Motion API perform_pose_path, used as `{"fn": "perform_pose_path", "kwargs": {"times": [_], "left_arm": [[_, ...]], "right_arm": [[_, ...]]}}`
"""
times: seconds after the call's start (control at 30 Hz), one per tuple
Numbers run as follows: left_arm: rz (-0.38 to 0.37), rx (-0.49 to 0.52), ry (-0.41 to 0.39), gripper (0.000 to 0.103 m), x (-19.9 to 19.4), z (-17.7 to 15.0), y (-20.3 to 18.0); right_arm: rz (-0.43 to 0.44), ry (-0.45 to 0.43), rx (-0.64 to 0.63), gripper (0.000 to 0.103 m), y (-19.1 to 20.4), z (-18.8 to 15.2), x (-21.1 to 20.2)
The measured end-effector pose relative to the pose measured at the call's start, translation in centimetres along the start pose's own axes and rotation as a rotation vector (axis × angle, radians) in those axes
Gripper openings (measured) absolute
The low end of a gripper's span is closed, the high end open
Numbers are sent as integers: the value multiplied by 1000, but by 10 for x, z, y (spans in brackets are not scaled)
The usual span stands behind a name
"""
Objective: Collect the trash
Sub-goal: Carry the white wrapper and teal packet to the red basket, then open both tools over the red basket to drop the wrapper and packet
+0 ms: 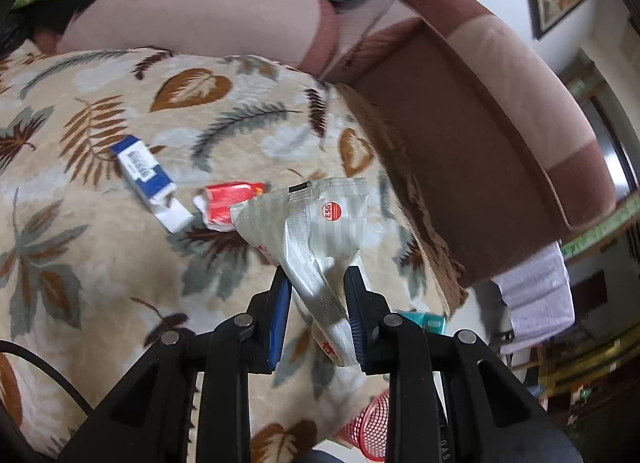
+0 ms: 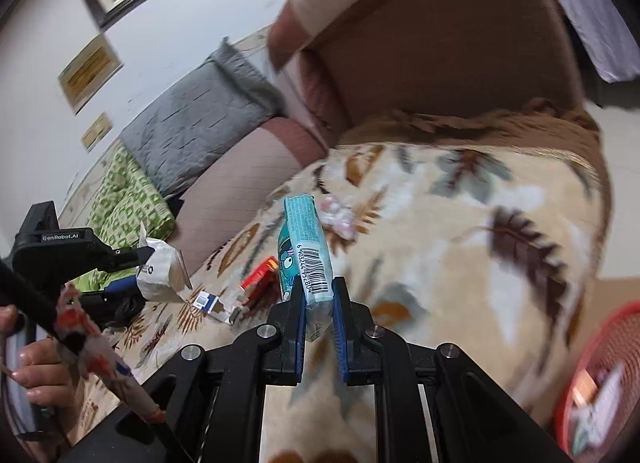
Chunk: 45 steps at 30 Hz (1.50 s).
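A crumpled silver wrapper (image 1: 316, 239), light and limp, is clamped at its lower end in the left gripper (image 1: 316, 283) jaws. A teal packet (image 2: 308, 247), fairly stiff, is pinched by the right gripper (image 2: 318, 295). A red mesh basket (image 2: 580, 363) is seen at lower right.

A leaf-patterned blanket (image 1: 120, 263) is covering the sofa seat and is carrying the litter. A blue-and-white carton (image 1: 150, 183) is lying flat on it, torn open at one end. Just right of that carton, a red-and-white carton (image 1: 224, 205) is lying crumpled, nearly touching it. Farther right of the blue-and-white carton, toward the armrest, a small pink-and-white wrapper (image 2: 339, 215) is resting on the blanket.
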<state>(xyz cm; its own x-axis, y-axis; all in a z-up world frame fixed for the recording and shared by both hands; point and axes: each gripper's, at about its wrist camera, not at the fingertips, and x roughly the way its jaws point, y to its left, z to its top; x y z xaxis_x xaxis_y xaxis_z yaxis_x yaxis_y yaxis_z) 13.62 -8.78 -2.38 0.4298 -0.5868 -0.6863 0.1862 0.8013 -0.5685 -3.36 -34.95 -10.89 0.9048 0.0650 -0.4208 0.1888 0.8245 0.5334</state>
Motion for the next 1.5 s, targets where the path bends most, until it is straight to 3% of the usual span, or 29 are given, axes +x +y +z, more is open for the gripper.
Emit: {"fn": "perform_pose_path", "kwargs": {"times": [0.1,0.3,0.63,0.8,1.03,1.5], "left_arm": [[-36,36,27,26,2,-15,-18],[-159,136,170,26,18,-66,-75],[-226,347,302,26,49,-158,-145],[-209,431,353,26,68,-197,-167],[-193,464,389,26,87,-228,-181],[-167,481,422,26,111,-241,-187]], "right_arm": [[-20,-10,28,13,-15,10,-31],[-68,-53,76,13,-36,26,-97],[-213,-89,137,13,-82,24,-181],[-271,-91,194,13,-117,18,-201],[-303,-91,267,13,-155,10,-216],[-326,-78,317,13,-181,3,-215]]}}
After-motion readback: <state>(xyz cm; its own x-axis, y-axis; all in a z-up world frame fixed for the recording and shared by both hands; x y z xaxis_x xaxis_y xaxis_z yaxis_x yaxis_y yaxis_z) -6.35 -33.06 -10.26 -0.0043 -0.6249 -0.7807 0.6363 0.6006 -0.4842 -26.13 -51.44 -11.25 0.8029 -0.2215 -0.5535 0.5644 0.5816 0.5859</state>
